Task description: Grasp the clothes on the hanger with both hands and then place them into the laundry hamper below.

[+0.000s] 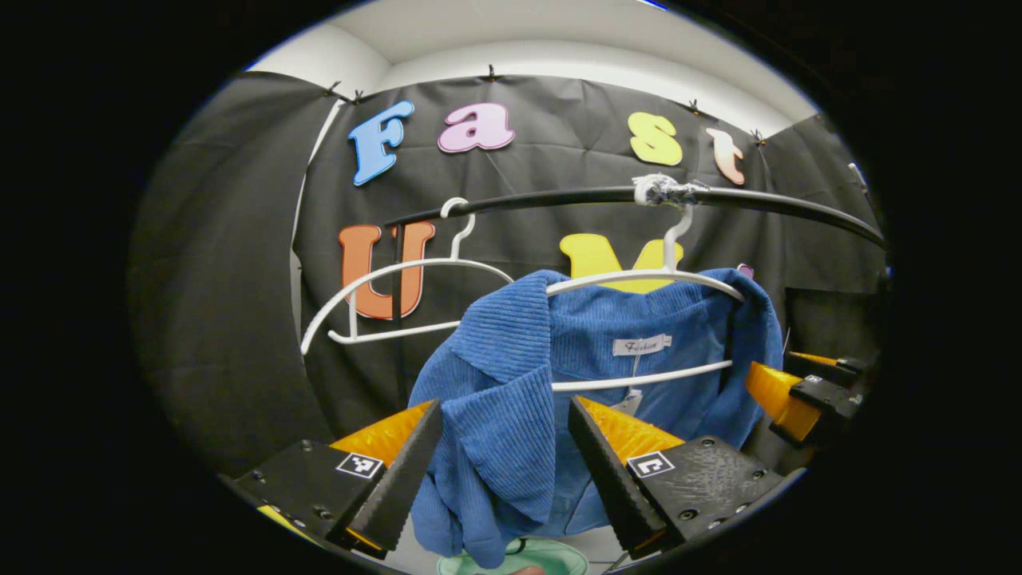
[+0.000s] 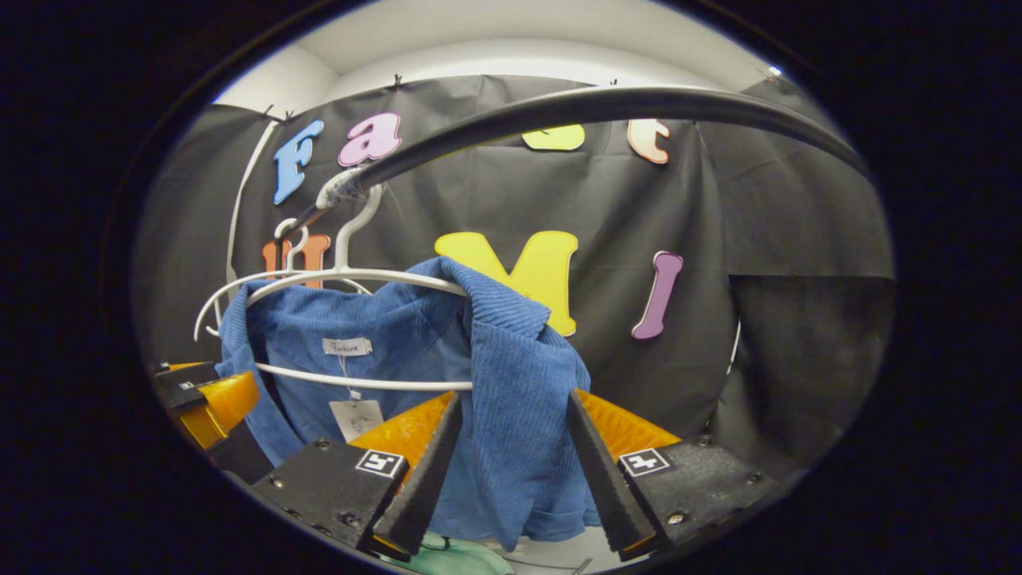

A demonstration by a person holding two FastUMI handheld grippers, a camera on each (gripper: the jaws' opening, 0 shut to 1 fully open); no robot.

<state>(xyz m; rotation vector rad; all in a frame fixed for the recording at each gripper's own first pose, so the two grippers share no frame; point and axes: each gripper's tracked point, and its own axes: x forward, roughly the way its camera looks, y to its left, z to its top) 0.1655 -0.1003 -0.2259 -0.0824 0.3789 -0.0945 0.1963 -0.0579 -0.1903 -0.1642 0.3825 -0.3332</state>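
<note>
Below, green hamper [image 1: 551,559] mostly cut off; left gripper [image 1: 505,459], right gripper [image 2: 511,447], fingers spread around blue shirt [image 1: 495,415] shoulders

neck label [image 1: 641,346] of the blue shirt [image 1: 503,415]: script word, seemingly "Fashion"
hang tag [image 2: 356,417] under it: print too small to read
gripper marker squares [image 1: 358,465]: patterns, no letters

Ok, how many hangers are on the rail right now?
2. One white hanger carries the blue shirt between both grippers; an empty white hanger hangs beside it on the black rail. Others could be hidden beyond the views.
</note>
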